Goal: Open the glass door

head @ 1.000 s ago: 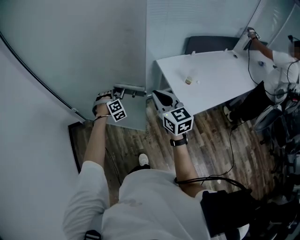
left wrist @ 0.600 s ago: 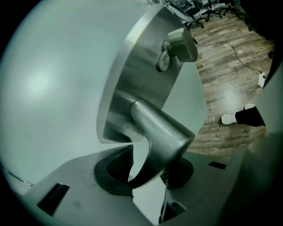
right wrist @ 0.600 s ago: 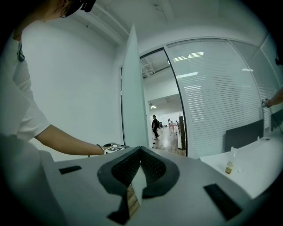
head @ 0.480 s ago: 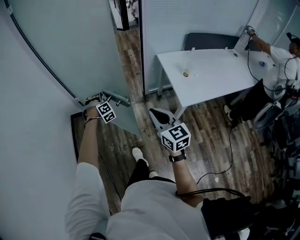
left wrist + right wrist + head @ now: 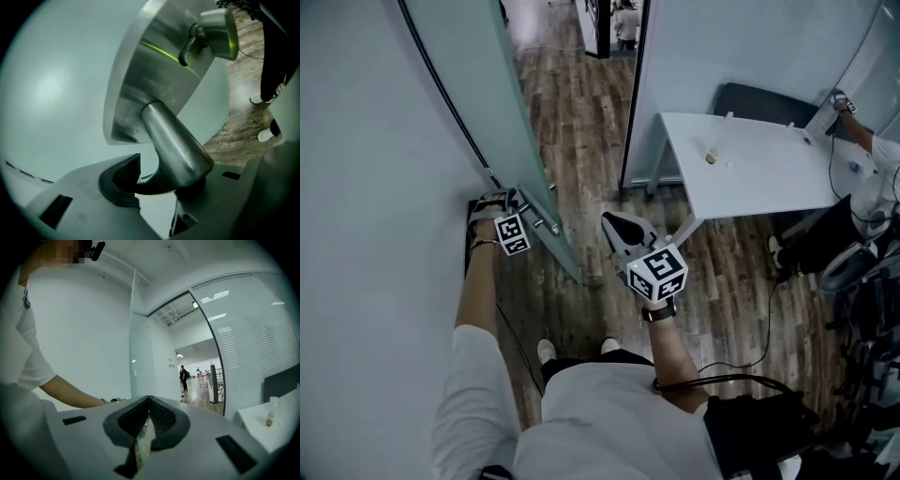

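The right tool [image 5: 621, 230] hangs on the room side of the door [image 5: 478, 84], well apart from it, jaws pressed together with nothing in them, and it has taken no part in the pull. The left tool [image 5: 508, 202] is at the door's free edge, with the handle [image 5: 173, 145] lying between its jaws. Those jaws have just been opening: the left pad [image 5: 123, 178] now stands clear of the metal lever, which only leans on the other side, so I would call this a loosening hold and not a grip. The big change is the door itself. A second ago it stood almost across the opening. Now it has swung round until it lies close to the white wall [image 5: 366, 187] behind it, and the wooden floor [image 5: 581, 103] past the door runs open through the doorway into the corridor. The counter [image 5: 759, 169] stands farther off on the room side of the door. By my reading the door is as good as open, and what remains is to slip the left tool off the handle.
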{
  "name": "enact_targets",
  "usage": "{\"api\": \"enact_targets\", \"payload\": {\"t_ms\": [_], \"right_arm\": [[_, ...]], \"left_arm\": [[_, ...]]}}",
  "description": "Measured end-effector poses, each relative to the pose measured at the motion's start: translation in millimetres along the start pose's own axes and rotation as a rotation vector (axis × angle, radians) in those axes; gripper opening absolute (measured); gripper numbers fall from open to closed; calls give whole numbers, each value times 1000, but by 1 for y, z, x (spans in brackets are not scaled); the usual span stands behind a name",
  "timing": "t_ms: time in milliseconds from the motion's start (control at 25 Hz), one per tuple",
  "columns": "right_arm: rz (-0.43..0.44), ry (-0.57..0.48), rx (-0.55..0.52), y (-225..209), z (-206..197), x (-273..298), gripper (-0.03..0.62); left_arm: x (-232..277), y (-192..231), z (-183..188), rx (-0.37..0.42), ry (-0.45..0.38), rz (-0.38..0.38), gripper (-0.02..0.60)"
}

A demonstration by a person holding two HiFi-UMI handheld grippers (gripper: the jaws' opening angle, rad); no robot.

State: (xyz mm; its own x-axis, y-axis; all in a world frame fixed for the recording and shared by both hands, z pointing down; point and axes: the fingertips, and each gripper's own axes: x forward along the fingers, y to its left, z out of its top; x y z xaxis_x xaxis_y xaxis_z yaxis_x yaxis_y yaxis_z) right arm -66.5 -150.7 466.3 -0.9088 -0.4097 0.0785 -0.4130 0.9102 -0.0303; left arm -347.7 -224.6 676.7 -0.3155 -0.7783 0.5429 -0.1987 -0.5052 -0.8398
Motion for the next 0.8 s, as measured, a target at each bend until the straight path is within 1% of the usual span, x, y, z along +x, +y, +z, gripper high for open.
{"api": "enact_targets", "payload": {"t_ms": [40,120,200,240,320,400,480,520,560,640,720,800], "right_arm": [[5,-31,-16,15,1,8,2],[17,-138,-59,40,23,16,2],[68,-220,-99,59,59,22,2],[105,-231,-116,69,74,26,2],[175,-214,-154,92,90,36,2],[235,-206,-185,114,98,46,3],[272,-225,-192,131,104,54,3],[273,-236,-189,138,104,61,8],[265,-238,-184,144,101,70,18],[257,-205,-175,159,84,92,26],[279,-155,-186,178,64,110,37],[306,-119,-206,194,56,121,41]], "left_arm": [[-3,-11,-12,6,-14,2,121],[-15,-21,-31,23,-37,-2,121],[-30,-17,-41,42,-53,-19,124],[-37,-14,-44,50,-61,-29,129],[-49,-13,-54,71,-71,-38,130],[-58,-9,-68,100,-67,-27,130],[-64,-2,-79,113,-64,-5,131],[-67,-1,-85,107,-71,5,135],[-70,-3,-93,96,-82,15,140],[-77,-11,-113,90,-93,29,146],[-85,-21,-132,110,-85,43,146],[-94,-23,-147,119,-85,44,148]]}}
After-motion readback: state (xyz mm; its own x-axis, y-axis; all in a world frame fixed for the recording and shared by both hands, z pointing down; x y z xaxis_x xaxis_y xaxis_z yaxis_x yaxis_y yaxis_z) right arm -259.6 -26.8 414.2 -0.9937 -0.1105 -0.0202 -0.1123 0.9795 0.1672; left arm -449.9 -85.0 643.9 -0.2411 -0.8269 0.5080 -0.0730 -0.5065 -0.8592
